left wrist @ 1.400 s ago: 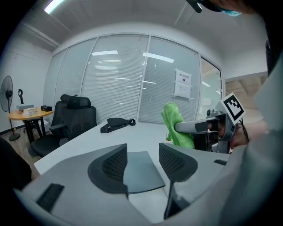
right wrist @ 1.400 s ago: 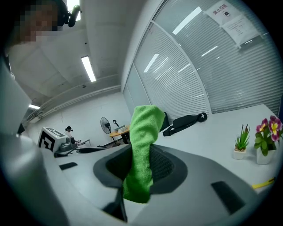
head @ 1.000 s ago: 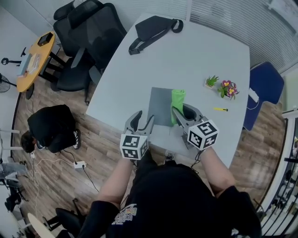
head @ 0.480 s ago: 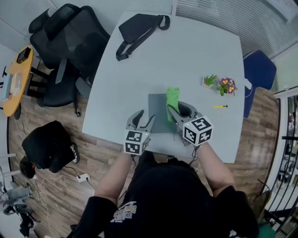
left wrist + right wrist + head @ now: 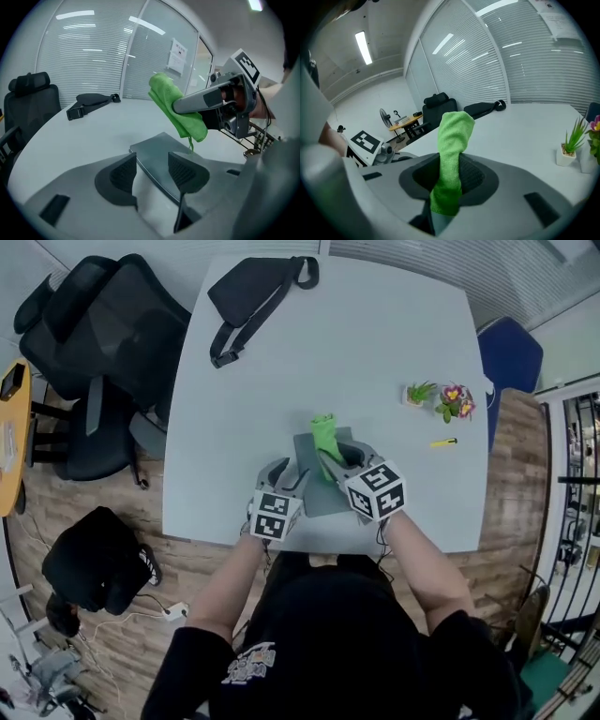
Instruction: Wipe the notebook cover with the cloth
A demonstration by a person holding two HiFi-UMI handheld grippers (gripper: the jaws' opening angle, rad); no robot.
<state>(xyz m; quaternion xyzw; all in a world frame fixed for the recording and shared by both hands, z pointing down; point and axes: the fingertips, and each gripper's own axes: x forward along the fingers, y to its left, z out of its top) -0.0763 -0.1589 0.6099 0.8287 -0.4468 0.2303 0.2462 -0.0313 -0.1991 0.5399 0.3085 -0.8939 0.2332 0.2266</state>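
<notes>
Green cloth (image 5: 452, 136) in right gripper (image 5: 450, 171) above notebook (image 5: 157, 150)

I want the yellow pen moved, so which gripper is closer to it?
Right. The right gripper, shut on the green cloth, is left of the yellow pen; the left gripper is farther left, open at the notebook edge.

The notebook (image 5: 316, 495) lies at the table's (image 5: 375, 343) near edge, cloth (image 5: 325, 435) above it, bag (image 5: 251, 289) far behind, plants (image 5: 421, 393) to the right.
</notes>
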